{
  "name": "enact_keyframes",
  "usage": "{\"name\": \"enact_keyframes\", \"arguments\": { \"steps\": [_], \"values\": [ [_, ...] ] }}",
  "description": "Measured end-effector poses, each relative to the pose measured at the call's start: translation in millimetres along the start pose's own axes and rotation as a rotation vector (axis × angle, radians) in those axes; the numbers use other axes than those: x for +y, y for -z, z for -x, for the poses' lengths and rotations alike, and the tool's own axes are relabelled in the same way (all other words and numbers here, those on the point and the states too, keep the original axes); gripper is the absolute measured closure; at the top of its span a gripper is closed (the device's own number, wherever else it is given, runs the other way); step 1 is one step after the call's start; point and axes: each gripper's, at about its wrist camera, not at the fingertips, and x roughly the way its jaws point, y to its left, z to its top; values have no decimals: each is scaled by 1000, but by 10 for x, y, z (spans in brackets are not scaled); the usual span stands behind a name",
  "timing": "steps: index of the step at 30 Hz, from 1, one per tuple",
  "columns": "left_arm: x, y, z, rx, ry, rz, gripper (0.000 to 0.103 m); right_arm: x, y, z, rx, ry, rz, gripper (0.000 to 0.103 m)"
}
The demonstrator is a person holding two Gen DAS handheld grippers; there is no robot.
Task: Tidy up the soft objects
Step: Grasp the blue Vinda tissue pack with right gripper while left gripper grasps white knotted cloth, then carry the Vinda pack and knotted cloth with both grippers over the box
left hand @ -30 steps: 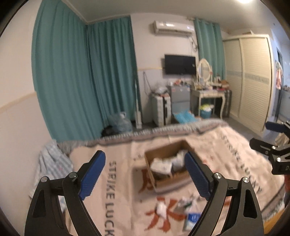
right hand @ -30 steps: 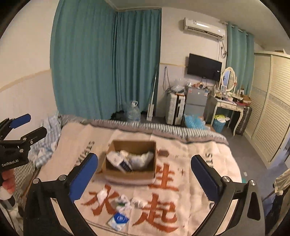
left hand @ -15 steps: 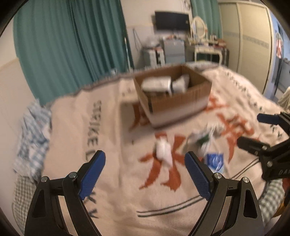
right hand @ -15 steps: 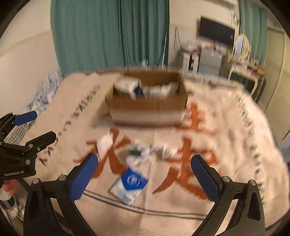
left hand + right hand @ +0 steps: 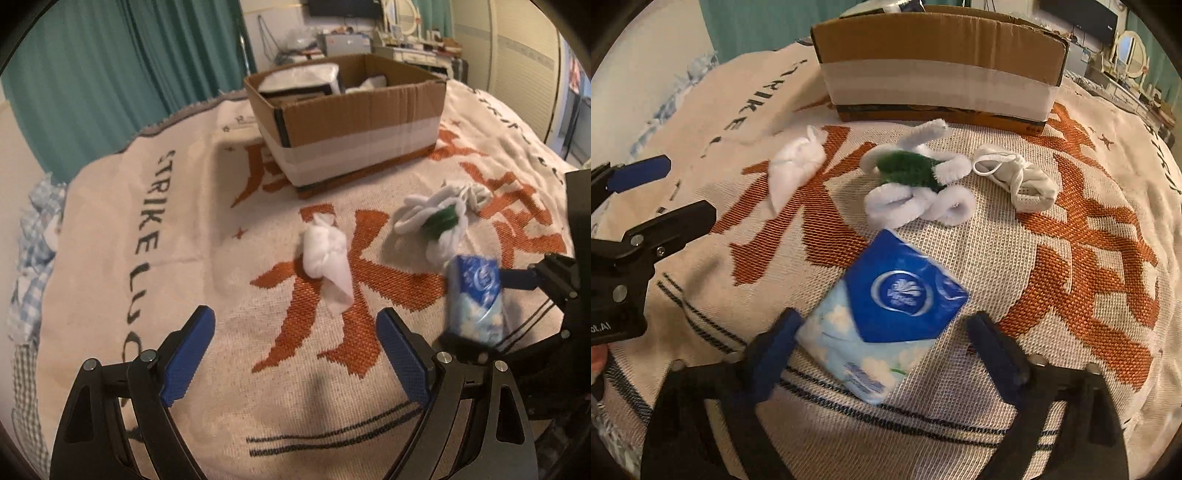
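Both grippers have dropped from a high view of the room to just above the cream woven blanket with orange characters [image 5: 1071, 229]; the open brown cardboard box [image 5: 938, 48] now fills the far middle.

Right gripper [image 5: 882, 332]: jaws spread wide, straddling the blue and pale-blue plastic tissue pack [image 5: 886, 314]. Pack lies flat on the blanket near its striped near edge. Long axis runs diagonally, near-left to far-right, skewed to the line between the pads. Left pad [image 5: 775, 343] looks just beside or touching the pack's near-left corner; blur leaves this uncertain. Right pad stands apart.

Left gripper [image 5: 295, 354]: jaws spread, holding nothing, low over the blanket. White knotted cloth bundle [image 5: 327, 254] lies straight ahead, long axis roughly along the approach.

Judgement: right is nearer its target; closing on the pack comes first, and the skew may twist it.
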Motion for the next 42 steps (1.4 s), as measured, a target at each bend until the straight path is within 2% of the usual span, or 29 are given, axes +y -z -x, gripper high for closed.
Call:
{"name": "enact_keyframes", "arguments": {
  "steps": [3,7,14,15,16,18,20,22,23,26,30,35,42],
  "values": [
    [4,-137,-72,-2,-9,-17,13,-26,-84,82,-20,4,17,32],
    [17,-312,-205,2,-7,-4,13,-224,-352,338,-119,49,-8,33],
    [-49,-347,-662,97,83,47,17,-664,-602,387,-173,65,-141,33],
    [-71,-343,-729,101,80,38,23,-706,-599,362,-172,55,-158,33],
    [-92,-345,-799,114,73,30,34,-713,-576,334,-170,52,-163,33],
    [-102,-348,-876,121,77,36,38,-683,-613,259,-161,54,-160,33],
    [-88,-344,-880,113,117,58,63,-676,-606,209,-156,49,-158,33],
    [-78,-328,-848,107,149,74,72,-697,-636,208,-156,51,-154,33],
    [-97,-325,-827,107,146,71,75,-696,-633,214,-157,51,-152,33],
    [-154,-282,-718,107,141,56,76,-689,-623,249,-161,49,-151,33],
    [-207,-255,-393,70,130,62,76,-638,-604,438,-189,33,-146,33],
    [-191,-330,104,4,117,113,76,-578,-586,886,-255,9,-134,33],
    [-173,-584,841,-140,91,147,76,-491,-623,1686,-386,-13,-76,33]
  ]
}}
